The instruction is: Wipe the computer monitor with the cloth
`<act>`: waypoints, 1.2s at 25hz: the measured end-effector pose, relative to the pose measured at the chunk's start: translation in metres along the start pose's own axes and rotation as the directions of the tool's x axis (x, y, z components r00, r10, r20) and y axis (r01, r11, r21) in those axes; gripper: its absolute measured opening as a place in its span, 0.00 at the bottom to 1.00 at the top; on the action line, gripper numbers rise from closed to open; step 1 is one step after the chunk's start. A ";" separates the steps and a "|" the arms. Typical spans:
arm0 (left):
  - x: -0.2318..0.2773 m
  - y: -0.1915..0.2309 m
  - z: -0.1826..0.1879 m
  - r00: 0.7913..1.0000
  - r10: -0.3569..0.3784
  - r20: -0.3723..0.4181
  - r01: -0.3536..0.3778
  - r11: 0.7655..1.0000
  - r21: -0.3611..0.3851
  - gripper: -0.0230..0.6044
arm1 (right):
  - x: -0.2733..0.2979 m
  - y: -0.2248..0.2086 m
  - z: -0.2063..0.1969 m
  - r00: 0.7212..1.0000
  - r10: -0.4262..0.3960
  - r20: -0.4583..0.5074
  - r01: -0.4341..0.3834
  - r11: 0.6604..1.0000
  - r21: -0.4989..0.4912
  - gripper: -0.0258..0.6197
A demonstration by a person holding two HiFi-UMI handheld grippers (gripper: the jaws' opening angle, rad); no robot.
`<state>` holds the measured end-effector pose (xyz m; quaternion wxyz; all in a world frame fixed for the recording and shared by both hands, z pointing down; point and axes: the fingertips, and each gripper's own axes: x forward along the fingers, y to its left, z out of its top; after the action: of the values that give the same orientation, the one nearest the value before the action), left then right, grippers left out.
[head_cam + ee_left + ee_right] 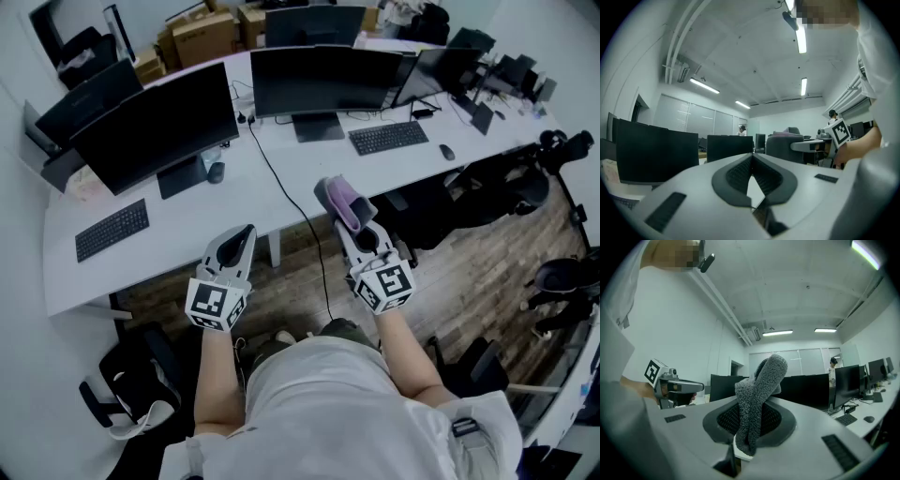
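Observation:
A fluffy cloth point(343, 202), purple and grey in the head view, is pinched in my right gripper point(339, 208), which is held above the front edge of the white desk point(281, 183). In the right gripper view the cloth point(759, 397) stands up between the jaws. My left gripper point(239, 241) is shut with nothing in it, held lower left over the floor; its jaws meet in the left gripper view point(752, 160). Two black monitors face me: a left one point(155, 127) and a middle one point(324, 82).
A keyboard point(112, 229) lies before the left monitor, another keyboard point(387, 137) and a mouse point(447, 151) lie before the middle one. A black cable point(298, 211) runs off the desk front. Office chairs point(497, 187) stand at right, one chair point(131, 380) at lower left.

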<state>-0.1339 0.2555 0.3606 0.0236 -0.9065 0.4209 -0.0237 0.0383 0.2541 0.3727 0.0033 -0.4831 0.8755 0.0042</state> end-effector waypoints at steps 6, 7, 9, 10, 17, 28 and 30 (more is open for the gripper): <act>-0.005 0.013 -0.006 1.000 0.000 0.003 0.000 0.999 -0.032 0.04 | 0.012 0.007 -0.003 1.000 0.003 -0.009 -0.003 1.000 -0.011 0.13; -0.005 0.016 -0.007 1.000 0.000 0.001 0.000 1.000 -0.030 0.04 | 0.016 0.009 -0.004 1.000 0.004 -0.011 -0.004 1.000 -0.014 0.13; -0.007 0.023 -0.010 1.000 0.007 -0.003 -0.007 1.000 -0.030 0.04 | 0.023 0.013 -0.005 1.000 0.013 -0.016 -0.013 1.000 -0.019 0.13; -0.009 0.027 -0.012 1.000 0.013 -0.004 -0.013 0.999 -0.032 0.04 | 0.027 0.015 -0.006 1.000 0.020 -0.018 -0.021 1.000 -0.022 0.13; -0.007 0.050 -0.027 0.999 0.027 -0.031 -0.028 0.998 -0.048 0.04 | 0.048 0.014 -0.010 1.000 0.009 -0.028 -0.010 1.000 -0.018 0.13; 0.064 0.080 -0.046 0.997 0.009 -0.078 -0.012 0.999 -0.033 0.04 | 0.100 -0.045 -0.037 0.998 -0.020 -0.057 0.021 1.000 0.017 0.13; 0.087 0.086 -0.049 0.996 0.003 -0.084 -0.005 0.999 -0.031 0.04 | 0.114 -0.062 -0.042 0.998 -0.016 -0.055 0.018 0.999 0.033 0.13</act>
<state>-0.1467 0.1327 0.4057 -0.0084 -0.9041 0.4236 -0.0551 0.0299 0.1237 0.4131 -0.0128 -0.4903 0.8712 -0.0236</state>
